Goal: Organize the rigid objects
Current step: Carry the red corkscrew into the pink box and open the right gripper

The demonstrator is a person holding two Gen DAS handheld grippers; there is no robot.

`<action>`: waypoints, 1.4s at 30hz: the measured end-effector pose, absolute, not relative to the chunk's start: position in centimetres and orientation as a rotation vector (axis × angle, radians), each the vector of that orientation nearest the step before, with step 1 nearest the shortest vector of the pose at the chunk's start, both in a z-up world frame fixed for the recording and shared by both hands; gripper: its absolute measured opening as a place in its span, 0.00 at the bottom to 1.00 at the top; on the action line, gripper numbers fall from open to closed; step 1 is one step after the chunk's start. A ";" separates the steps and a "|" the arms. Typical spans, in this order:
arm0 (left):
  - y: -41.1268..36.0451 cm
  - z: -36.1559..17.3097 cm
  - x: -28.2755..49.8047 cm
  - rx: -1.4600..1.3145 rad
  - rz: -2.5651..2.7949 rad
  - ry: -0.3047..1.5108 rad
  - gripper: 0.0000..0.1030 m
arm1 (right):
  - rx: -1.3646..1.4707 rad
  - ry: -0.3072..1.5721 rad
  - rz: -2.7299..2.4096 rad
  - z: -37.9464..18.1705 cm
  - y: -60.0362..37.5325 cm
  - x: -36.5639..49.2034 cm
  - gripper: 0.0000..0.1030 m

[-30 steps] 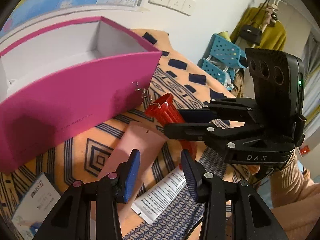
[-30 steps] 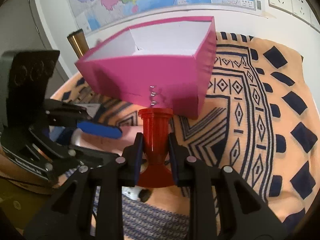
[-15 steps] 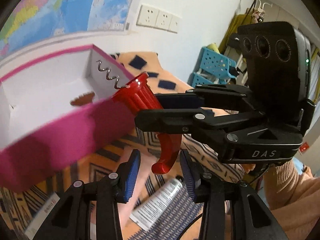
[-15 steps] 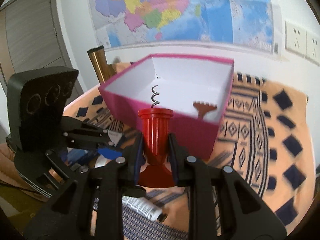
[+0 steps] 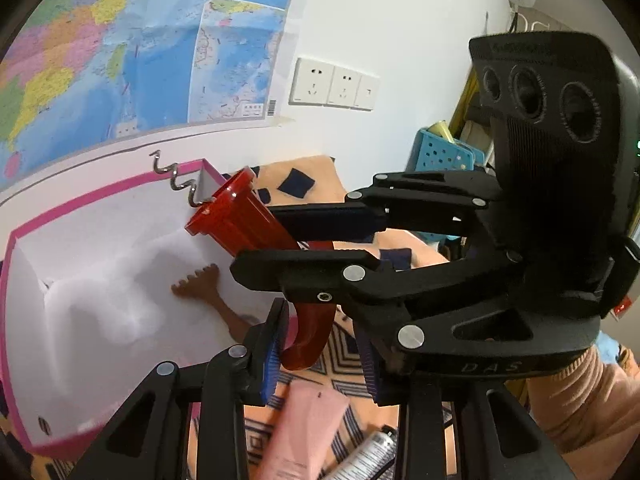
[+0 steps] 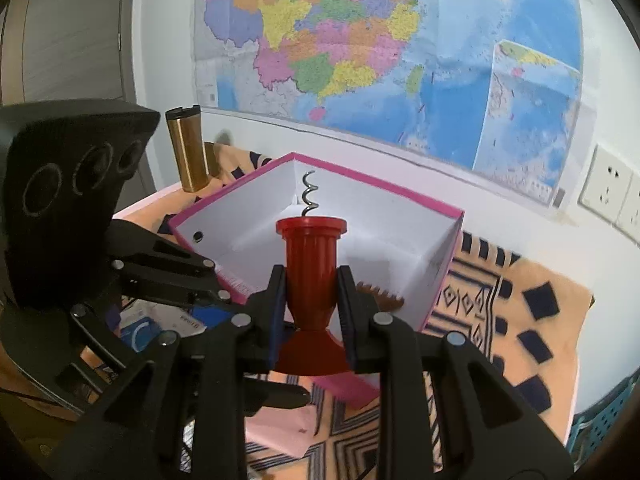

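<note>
My right gripper (image 6: 312, 300) is shut on a red corkscrew (image 6: 311, 268), its metal spiral pointing up and forward over the open pink box (image 6: 440, 276). In the left wrist view the corkscrew (image 5: 248, 220) hangs above the box (image 5: 24, 420), held by the right gripper (image 5: 320, 236). A brown wooden comb-like tool (image 5: 208, 296) lies on the box's white floor; it also shows in the right wrist view (image 6: 380, 300). My left gripper (image 5: 320, 356) is open and empty, below the corkscrew's handle end.
An orange patterned cloth (image 6: 528, 312) covers the table. A pink tube (image 5: 304, 428) and a silver tube (image 5: 368, 456) lie near the left gripper. A gold tumbler (image 6: 190, 148) stands behind the box. A map and wall sockets (image 5: 332, 88) are behind.
Both grippers have risen. The right gripper has carried the corkscrew up and forward, from in front of the box's wall to above its open inside.
</note>
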State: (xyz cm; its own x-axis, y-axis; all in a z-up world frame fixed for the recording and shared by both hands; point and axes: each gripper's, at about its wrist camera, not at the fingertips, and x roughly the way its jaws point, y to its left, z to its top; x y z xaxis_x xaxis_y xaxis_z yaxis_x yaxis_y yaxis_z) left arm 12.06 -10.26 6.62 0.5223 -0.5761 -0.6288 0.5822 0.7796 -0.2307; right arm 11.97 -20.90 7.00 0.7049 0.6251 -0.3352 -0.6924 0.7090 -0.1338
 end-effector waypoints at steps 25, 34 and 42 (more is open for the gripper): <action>-10.9 3.6 15.1 0.048 -0.585 0.861 0.43 | -0.374 0.429 0.722 5.1 -18.6 18.9 0.26; -7.8 4.3 13.0 0.021 -0.510 0.797 0.47 | -0.271 0.415 0.710 4.7 -20.3 18.0 0.35; -3.4 4.8 8.9 -0.023 -0.447 0.723 0.53 | -0.040 0.368 0.789 4.3 -24.1 14.8 0.47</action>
